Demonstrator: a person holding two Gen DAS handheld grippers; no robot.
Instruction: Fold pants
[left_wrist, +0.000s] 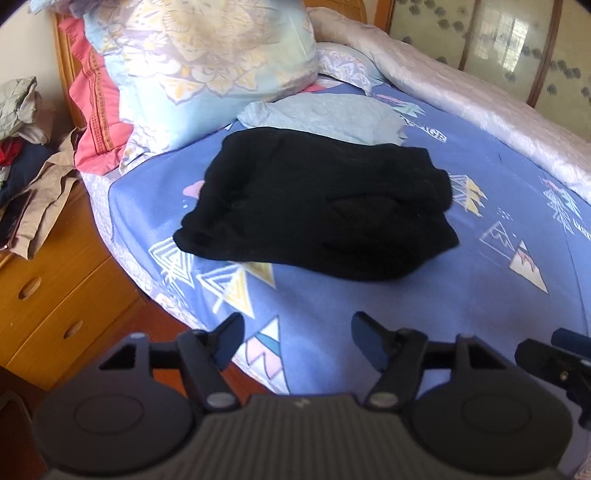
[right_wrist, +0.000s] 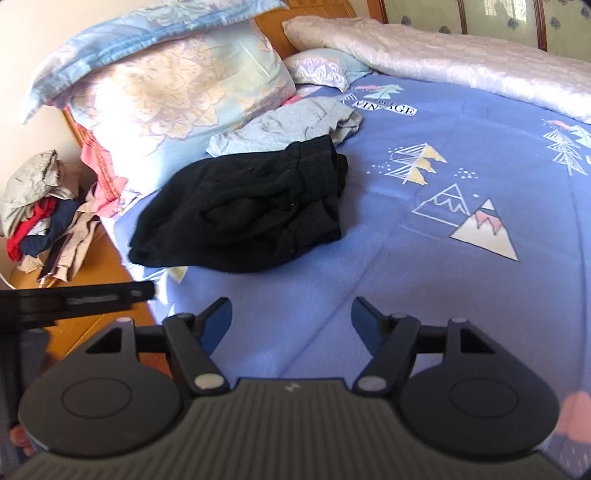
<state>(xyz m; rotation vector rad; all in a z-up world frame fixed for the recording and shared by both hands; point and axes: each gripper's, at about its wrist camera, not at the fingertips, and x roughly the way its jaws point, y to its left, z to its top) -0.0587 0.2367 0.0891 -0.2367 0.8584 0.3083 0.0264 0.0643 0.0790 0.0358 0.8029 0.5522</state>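
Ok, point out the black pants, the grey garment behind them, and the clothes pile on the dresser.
black pants (right_wrist: 243, 214): right wrist view, middle of the folded bundle.
grey garment (right_wrist: 291, 125): right wrist view, its crumpled centre.
clothes pile (right_wrist: 37, 199): right wrist view, middle of the heap.

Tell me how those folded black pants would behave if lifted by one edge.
The black pants look soft and rumpled, so they would probably droop and unfold. The stacked layers sit loosely, so pushing likely shifts the top layer first.

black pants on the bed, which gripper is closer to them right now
Left, though only slightly. The left gripper hangs open over the sheet just short of the black pants. The right gripper is also open, but set back and off to the pants' right.
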